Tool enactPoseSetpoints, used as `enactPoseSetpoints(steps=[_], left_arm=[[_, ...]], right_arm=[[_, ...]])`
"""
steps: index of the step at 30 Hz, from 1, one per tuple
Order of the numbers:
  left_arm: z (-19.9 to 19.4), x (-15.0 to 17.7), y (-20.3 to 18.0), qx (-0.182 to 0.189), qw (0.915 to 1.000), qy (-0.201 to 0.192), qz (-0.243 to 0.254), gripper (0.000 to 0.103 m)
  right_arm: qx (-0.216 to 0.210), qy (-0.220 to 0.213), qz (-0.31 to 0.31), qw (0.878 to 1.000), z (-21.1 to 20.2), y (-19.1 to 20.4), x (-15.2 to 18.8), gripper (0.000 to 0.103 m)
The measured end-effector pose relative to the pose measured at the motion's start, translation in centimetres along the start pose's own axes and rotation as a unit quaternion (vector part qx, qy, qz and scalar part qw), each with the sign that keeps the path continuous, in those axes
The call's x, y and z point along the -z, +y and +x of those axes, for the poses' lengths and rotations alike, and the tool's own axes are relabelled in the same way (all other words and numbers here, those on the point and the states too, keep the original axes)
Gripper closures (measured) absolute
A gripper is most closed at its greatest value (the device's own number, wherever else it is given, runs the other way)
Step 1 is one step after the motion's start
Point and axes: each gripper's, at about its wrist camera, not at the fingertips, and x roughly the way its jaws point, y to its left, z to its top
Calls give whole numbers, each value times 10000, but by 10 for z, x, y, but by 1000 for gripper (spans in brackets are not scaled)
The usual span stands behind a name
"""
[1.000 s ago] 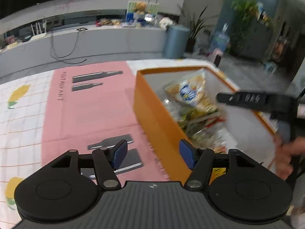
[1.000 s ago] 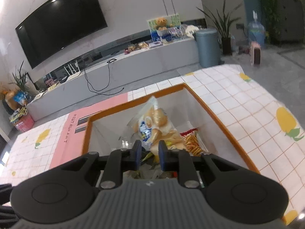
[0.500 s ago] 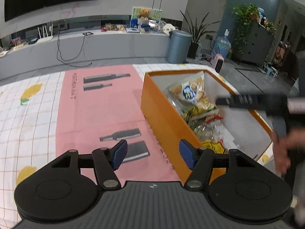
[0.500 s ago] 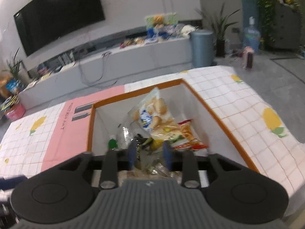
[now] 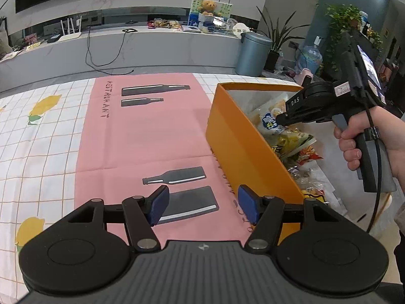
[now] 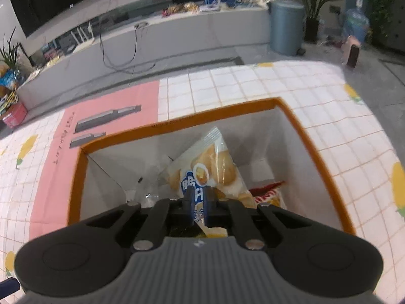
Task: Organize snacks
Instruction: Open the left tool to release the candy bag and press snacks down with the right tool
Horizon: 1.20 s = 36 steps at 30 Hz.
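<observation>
Over the last second the right gripper (image 6: 199,209) has closed in on the pile inside the orange cardboard box with white inner walls (image 6: 77,177), its blue-padded jaws drawing nearly together around the lower edge of a clear plastic snack bag with a blue label, filled with pale round puffs (image 6: 210,169). The left gripper (image 5: 202,204) has pulled back a little, so more of the pink paper placemat printed with grey bottle shapes (image 5: 141,131) shows beneath it.

The right jaws now pinch the bag's bottom seam; only a thin strip of wrapper shows between the pads. The bag leans up against the far inner wall of the box, on top of other packets: a red-and-orange wrapper (image 6: 268,192) just to its right and crinkled clear ones below. The left jaws stand wide apart with nothing between them, hovering over the placemat beside the box's outer wall.

This looks like the picking stage: one snack gripped, not yet lifted. The next move probably calls for a straight lift to clear the rim without dragging the neighbouring packets along. The thin seam could slip from the pads, so a steady, unhurried pull seems wise. The white lemon-print checked tablecloth (image 6: 253,86) offers open room for laying snacks out.
</observation>
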Motion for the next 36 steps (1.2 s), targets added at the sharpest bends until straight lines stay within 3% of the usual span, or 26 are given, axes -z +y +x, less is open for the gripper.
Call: enactPoseSetpoints(steps=[4, 9, 13, 16, 19, 20, 21, 23, 25, 27, 30, 32, 36], left_arm=[[6, 3, -2, -49, 9999, 103, 33, 30], [2, 6, -6, -106, 9998, 98, 151, 30], [-10, 2, -13, -100, 9996, 160, 221, 30], [-27, 0, -27, -132, 9994, -1, 310, 29], [-44, -2, -43, 0, 9987, -59, 497, 30], [-51, -2, -48, 42, 9984, -58, 555, 30], [-56, -2, -53, 39, 9984, -56, 560, 30], [-69, -2, -63, 43, 9985, -82, 540, 29], [-83, -3, -73, 121, 9981, -88, 600, 22], [-98, -6, -83, 154, 9977, -143, 639, 13], [-119, -9, -98, -4, 9975, -315, 630, 11], [-128, -13, -108, -140, 9971, -355, 654, 11], [-144, -21, -122, -179, 9978, -348, 532, 11]], right_arm=[[214, 118, 86, 9997, 19, -6, -4, 103], [107, 93, 270, 9995, 22, -11, -1, 103], [-8, -300, 338, 9990, -18, -12, 7, 103], [-27, -538, 185, 9984, -60, -12, 13, 103], [20, -785, 191, 9967, -111, -15, 20, 96], [26, -854, 169, 9962, -126, -15, 24, 89], [-10, -935, 124, 9955, -144, -14, 29, 74], [-59, -1076, 23, 9942, -179, -16, 43, 64], [-49, -1142, -45, 9934, -210, -15, 58, 58], [-24, -1200, -92, 9927, -237, -10, 75, 36], [-10, -1212, -119, 9926, -270, -9, 99, 14], [45, -1155, -139, 9932, -287, -8, 113, 6], [319, -1170, -199, 9924, -316, -4, 133, 3]])
